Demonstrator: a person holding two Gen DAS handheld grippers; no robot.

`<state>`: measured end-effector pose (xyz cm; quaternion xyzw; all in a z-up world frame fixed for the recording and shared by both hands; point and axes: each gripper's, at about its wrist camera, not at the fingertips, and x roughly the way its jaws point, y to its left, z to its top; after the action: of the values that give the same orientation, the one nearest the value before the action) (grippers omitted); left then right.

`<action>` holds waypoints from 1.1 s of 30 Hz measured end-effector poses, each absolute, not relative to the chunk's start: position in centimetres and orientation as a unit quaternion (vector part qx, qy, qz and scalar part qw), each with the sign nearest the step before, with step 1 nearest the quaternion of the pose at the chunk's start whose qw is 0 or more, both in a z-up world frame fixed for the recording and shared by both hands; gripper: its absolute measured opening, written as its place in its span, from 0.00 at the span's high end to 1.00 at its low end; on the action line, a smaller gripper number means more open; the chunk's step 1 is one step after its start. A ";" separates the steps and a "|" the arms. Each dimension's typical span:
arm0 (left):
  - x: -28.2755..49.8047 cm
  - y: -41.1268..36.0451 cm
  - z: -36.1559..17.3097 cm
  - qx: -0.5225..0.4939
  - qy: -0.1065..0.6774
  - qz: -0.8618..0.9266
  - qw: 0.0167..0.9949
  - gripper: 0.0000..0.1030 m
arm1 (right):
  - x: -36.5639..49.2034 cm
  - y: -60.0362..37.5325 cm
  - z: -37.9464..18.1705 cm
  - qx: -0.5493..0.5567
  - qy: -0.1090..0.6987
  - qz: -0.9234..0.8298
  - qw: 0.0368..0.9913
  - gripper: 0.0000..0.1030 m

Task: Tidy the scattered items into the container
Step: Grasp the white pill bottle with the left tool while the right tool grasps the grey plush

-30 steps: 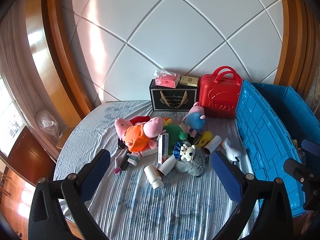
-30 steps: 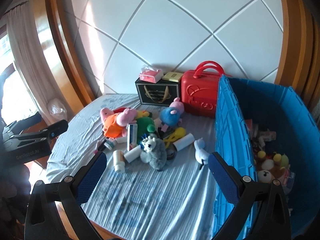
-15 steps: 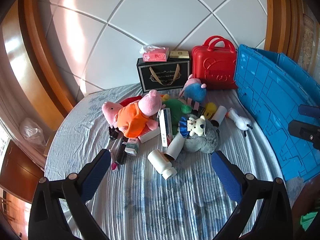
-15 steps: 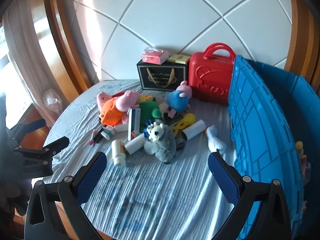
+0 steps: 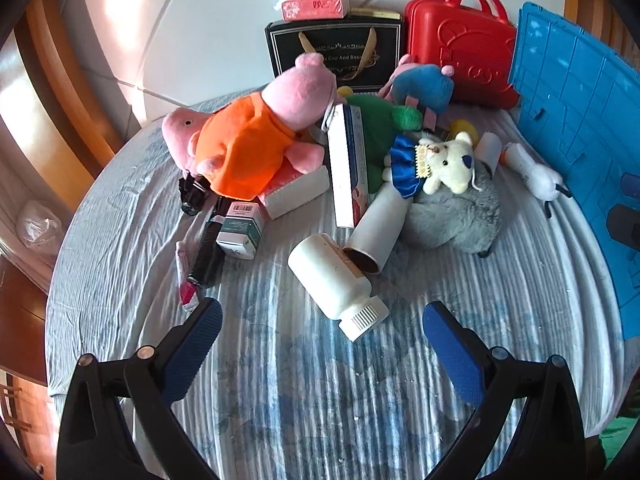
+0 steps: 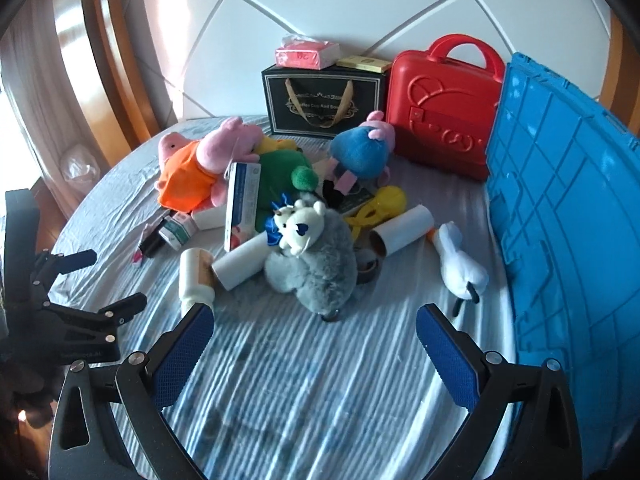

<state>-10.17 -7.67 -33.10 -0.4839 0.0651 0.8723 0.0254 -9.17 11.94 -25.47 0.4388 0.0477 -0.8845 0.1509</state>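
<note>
Both grippers have dropped closer to the pile on the bed (image 5: 280, 400) over the last second: the left gripper (image 5: 322, 334), jaws apart and empty, now lines up on the white pill bottle (image 5: 334, 276), while the right gripper (image 6: 314, 336), also apart, faces the grey plush (image 6: 316, 268); the blue crate (image 6: 560, 208) waits at right, so a first pick looks imminent

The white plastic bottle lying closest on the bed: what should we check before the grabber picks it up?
1. Left hand-held gripper open and empty: ok.
2. White plastic bottle in front of it, between the two fingers' line: ok.
3. Bottle free to lift: not ok, the white cardboard tube touches it.
4. Bottle cap on: ok.
5. Right hand-held gripper out of the way: ok, open and empty.
6. Room inside the blue plastic crate: cannot tell.
</note>
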 end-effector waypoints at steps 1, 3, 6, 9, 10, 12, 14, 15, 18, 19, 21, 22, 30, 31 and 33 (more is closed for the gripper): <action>-10.9 -7.7 -34.2 -0.491 0.065 0.869 0.021 0.02 | -9.9 11.7 -26.5 0.441 0.053 -0.883 0.151 0.00; -12.5 -7.8 -36.2 -0.503 0.057 0.862 0.014 0.04 | -11.6 11.2 -28.7 0.445 0.066 -0.881 0.149 0.00; -14.3 -8.1 -38.5 -0.516 0.044 0.855 0.000 0.04 | -14.3 10.7 -31.6 0.449 0.079 -0.879 0.144 0.00; -15.6 -8.5 -40.3 -0.533 0.029 0.845 -0.008 0.04 | -17.1 10.5 -34.0 0.457 0.087 -0.875 0.137 0.00; -15.9 -8.6 -40.8 -0.537 0.026 0.843 -0.011 0.04 | -18.0 10.5 -34.6 0.457 0.089 -0.874 0.137 0.00; -16.4 -8.7 -41.7 -0.542 0.022 0.840 -0.017 0.04 | -19.5 10.3 -35.7 0.460 0.099 -0.872 0.134 0.00; -16.8 -8.6 -42.4 -0.547 0.022 0.837 -0.023 0.04 | -20.6 9.9 -36.7 0.463 0.111 -0.869 0.136 0.01; -17.0 -8.6 -42.8 -0.548 0.023 0.836 -0.026 0.04 | -21.1 9.6 -37.2 0.465 0.116 -0.867 0.138 0.01; -17.3 -8.9 -43.8 -0.556 0.026 0.830 -0.033 0.05 | -22.1 8.7 -38.5 0.468 0.130 -0.862 0.146 0.10; -17.3 -9.2 -44.2 -0.558 0.026 0.828 -0.035 0.07 | -22.2 8.3 -38.8 0.469 0.135 -0.860 0.148 0.12; -17.0 -9.7 -44.2 -0.557 0.015 0.830 -0.033 0.07 | -22.6 7.6 -39.6 0.473 0.144 -0.855 0.154 0.26; -16.8 -9.9 -44.1 -0.555 0.015 0.831 -0.033 0.07 | -22.8 7.2 -40.0 0.476 0.148 -0.852 0.157 0.28; -15.7 -10.4 -42.6 -0.551 -0.006 0.834 0.000 0.47 | -22.9 7.7 -40.2 0.489 0.117 -0.848 0.167 0.61; -15.5 -10.6 -42.4 -0.551 -0.008 0.834 0.000 0.47 | -22.6 7.8 -39.8 0.487 0.116 -0.849 0.167 0.62; -15.0 -11.0 -41.9 -0.550 -0.014 0.835 0.000 0.48 | -22.0 8.2 -38.9 0.485 0.108 -0.851 0.169 0.63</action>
<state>-15.05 -11.01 -41.86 -0.5498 -0.0138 0.8352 -0.0003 -22.05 8.15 -38.94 0.4847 0.1083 -0.8514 0.1689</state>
